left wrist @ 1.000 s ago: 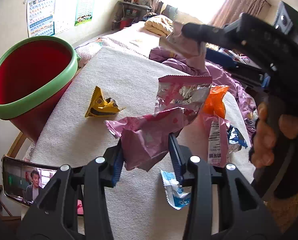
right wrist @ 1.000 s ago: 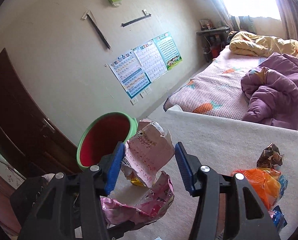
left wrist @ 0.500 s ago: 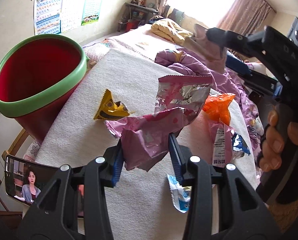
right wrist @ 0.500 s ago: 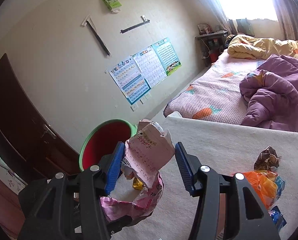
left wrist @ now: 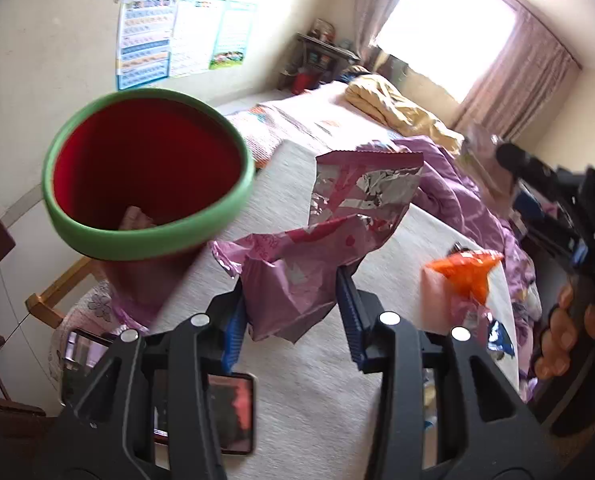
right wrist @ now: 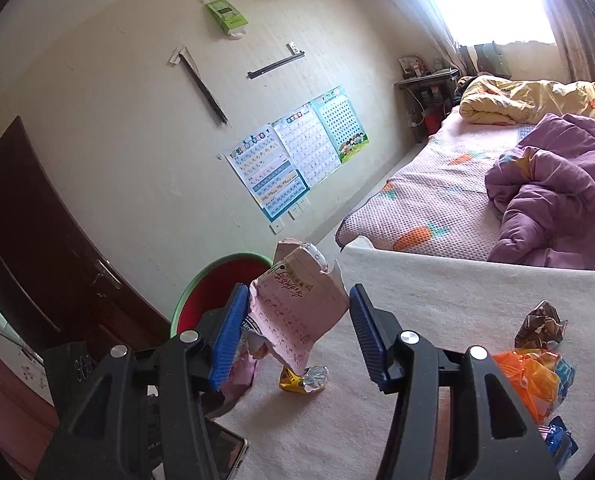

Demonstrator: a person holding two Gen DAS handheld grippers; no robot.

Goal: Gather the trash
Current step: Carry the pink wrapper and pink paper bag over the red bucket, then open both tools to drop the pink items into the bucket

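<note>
My left gripper (left wrist: 291, 312) is shut on a crumpled pink foil snack bag (left wrist: 317, 252) and holds it just right of the red bin with the green rim (left wrist: 145, 176). A pinkish scrap (left wrist: 133, 218) lies inside the bin. My right gripper (right wrist: 293, 332) is shut on a pale pink paper wrapper (right wrist: 297, 312) with red print, held above the white cloth with the bin (right wrist: 213, 284) behind it. The right gripper also shows at the right edge of the left wrist view (left wrist: 509, 156). A small yellow wrapper (right wrist: 301, 380) lies on the cloth below it.
An orange bag (left wrist: 465, 272) (right wrist: 533, 376), a blue wrapper (right wrist: 561, 440) and a brown foil ball (right wrist: 541, 324) lie on the white cloth (right wrist: 437, 320). A phone (left wrist: 225, 412) lies at the near edge. A bed with a purple quilt (right wrist: 553, 208) is behind.
My left gripper has swung left and up with the pink bag, so the bin now looms close. The right gripper with its paper wrapper has pulled back and risen slightly.
</note>
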